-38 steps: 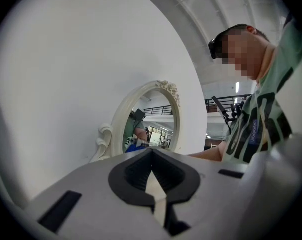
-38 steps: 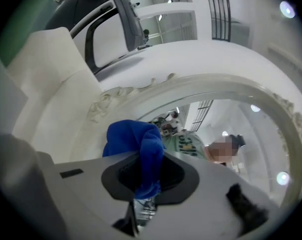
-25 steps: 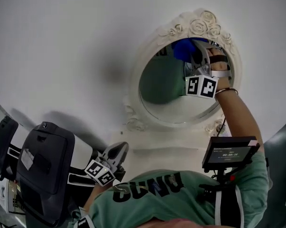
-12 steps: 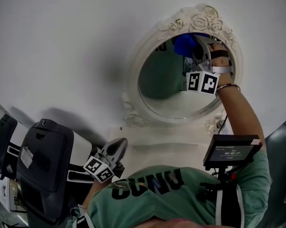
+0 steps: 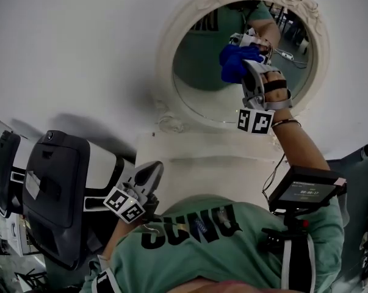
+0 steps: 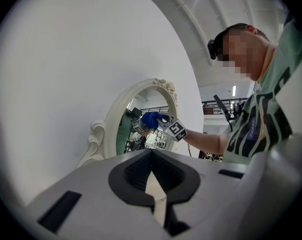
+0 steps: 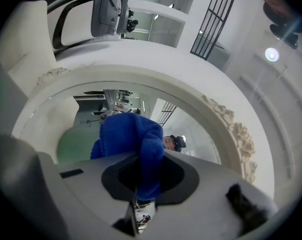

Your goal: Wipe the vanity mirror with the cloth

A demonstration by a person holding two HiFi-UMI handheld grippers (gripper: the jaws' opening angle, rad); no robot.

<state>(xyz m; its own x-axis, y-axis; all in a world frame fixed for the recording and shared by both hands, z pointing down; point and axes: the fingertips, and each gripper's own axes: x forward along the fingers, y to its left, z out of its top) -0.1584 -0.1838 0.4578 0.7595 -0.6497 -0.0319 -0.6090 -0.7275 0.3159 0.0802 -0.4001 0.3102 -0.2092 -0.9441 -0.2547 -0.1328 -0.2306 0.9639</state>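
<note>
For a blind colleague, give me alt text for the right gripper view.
The right gripper, shut on a blue cloth, holds it in front of an oval vanity mirror with an ornate white frame.

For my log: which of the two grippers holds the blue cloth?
The right gripper, raised at the mirror, clamps the blue cloth; the left gripper hangs low, empty.

The top of the mirror frame is cut off by the upper edge of the head view. There the cloth covers the tips of the right claw. In the right gripper view it masks the glass directly ahead of the jaws, so contact between cloth and glass cannot be confirmed. Text on the screen below that claw is too small to read.
</note>
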